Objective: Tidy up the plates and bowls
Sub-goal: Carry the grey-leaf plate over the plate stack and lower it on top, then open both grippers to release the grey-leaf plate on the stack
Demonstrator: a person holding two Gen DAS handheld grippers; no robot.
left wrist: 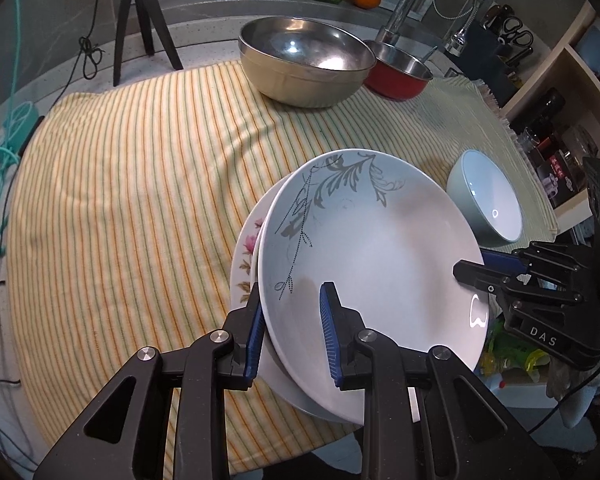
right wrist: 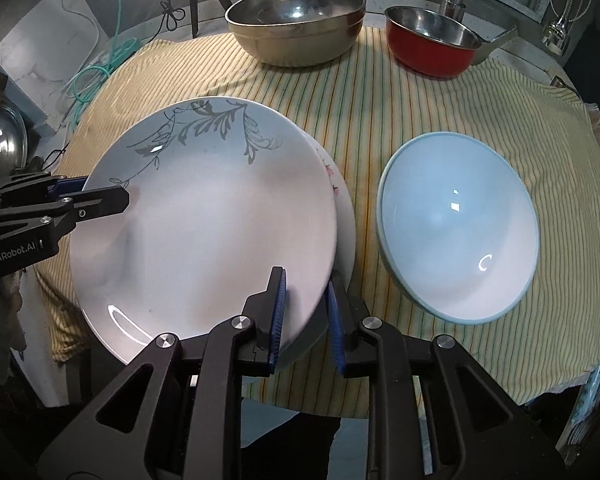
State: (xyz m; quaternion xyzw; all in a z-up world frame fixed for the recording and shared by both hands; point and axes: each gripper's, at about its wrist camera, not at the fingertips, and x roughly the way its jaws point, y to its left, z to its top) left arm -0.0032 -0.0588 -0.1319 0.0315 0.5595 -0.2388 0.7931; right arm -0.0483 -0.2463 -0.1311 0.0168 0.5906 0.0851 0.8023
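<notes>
Stacking is underway: you have the leaf plate (right wrist: 204, 216) sitting on the floral plate (left wrist: 247, 248), left gripper (left wrist: 292, 334) pinching its rim, right gripper (right wrist: 306, 322) straddling the opposite edge with jaws slightly apart. You still have the blue bowl (right wrist: 458, 228), steel bowl (right wrist: 296, 24) and red bowl (right wrist: 432, 46) standing separately on the cloth (right wrist: 380, 112).

Left hand-held gripper (left wrist: 292, 322) and right hand-held gripper (right wrist: 306, 316), both steeply downward, jaws narrowly parted.
</notes>
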